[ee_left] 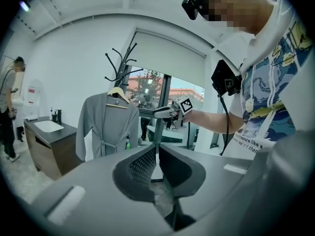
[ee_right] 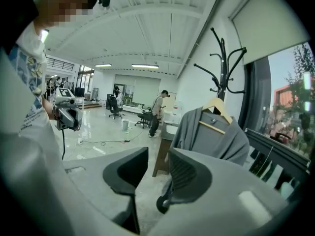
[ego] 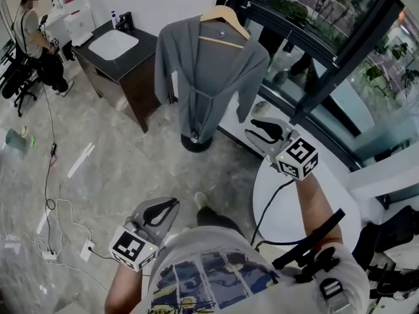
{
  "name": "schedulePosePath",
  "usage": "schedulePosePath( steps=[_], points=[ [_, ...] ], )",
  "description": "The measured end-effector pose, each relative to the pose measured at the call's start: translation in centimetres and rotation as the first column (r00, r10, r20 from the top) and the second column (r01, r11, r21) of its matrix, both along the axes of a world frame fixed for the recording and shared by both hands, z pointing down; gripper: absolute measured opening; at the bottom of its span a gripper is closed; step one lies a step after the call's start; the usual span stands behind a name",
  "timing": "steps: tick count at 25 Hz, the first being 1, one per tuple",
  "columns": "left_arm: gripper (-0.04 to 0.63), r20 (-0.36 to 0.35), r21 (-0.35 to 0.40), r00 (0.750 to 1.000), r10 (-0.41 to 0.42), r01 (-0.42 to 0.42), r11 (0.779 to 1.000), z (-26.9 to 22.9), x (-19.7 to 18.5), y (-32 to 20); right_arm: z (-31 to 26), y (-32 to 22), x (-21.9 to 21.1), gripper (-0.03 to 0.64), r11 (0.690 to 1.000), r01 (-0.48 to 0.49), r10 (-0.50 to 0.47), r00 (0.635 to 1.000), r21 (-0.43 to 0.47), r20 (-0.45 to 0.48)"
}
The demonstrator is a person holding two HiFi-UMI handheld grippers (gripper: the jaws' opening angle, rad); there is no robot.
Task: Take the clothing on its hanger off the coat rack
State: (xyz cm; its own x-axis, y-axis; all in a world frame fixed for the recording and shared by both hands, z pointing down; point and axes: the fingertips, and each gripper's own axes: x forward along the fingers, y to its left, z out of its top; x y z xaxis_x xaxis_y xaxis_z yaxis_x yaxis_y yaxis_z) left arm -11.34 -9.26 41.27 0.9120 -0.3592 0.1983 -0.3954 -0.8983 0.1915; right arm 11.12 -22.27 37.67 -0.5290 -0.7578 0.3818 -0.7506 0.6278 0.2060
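Right gripper (ee_right: 158, 152): jaws spread, nothing between them. Left gripper (ee_left: 156, 151): jaws pressed together at the tips, empty. Both were matte dark plastic with ribbed pads, and each carried 1 marker cube.

Progress: none of the task was done. The grey robe (ego: 209, 77) hung on its hanger (ego: 226, 21) on the coat rack (ee_right: 224, 58), and both grippers were well apart from it, the right one nearer. Judged left to do: close in, take the hanger, lift its hook off the prong, and carry the robe clear.

Robe: soft, limp cloth, a belt tied at the waist, sleeves drooping. Hanger: pale wood, 1 crossbar, thin hook. Rack: black metal pole with curved prongs on a round dark base (ego: 195, 144).

Around it: glossy grey stone-look floor (ego: 118, 175), a dark cabinet with a white sink (ego: 114, 44) to the left, and a round white table (ego: 288, 205) under the right arm.
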Motion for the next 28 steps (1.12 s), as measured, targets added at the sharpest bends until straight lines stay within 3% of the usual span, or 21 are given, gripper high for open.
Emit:
schedulePosePath(
  steps=[12, 18, 23, 28],
  points=[
    [0.023, 0.000, -0.002, 1.000, -0.011, 0.011, 1.000, -2.0, 4.8, -8.5, -4.4, -14.7, 9.9, 0.161, 0.998, -0.032, 0.039, 0.988, 0.049, -0.146],
    [0.023, 0.009, -0.014, 0.999, -0.035, 0.036, 0.999, -2.0, 6.7, -11.9, -5.2, -21.7, 13.6, 0.200, 0.999, -0.021, 0.026, 0.982, 0.031, -0.187],
    [0.023, 0.012, -0.016, 0.998, -0.061, 0.061, 0.998, -1.9, 7.9, -14.2, -4.8, -26.8, 15.3, 0.255, 0.999, 0.021, -0.025, 0.983, -0.028, -0.183],
    [0.023, 0.020, -0.016, 0.996, -0.089, 0.090, 0.996, -1.7, 8.4, -16.0, -3.3, -29.9, 14.4, 0.287, 0.975, 0.136, -0.151, 0.986, -0.175, -0.075]
  ],
)
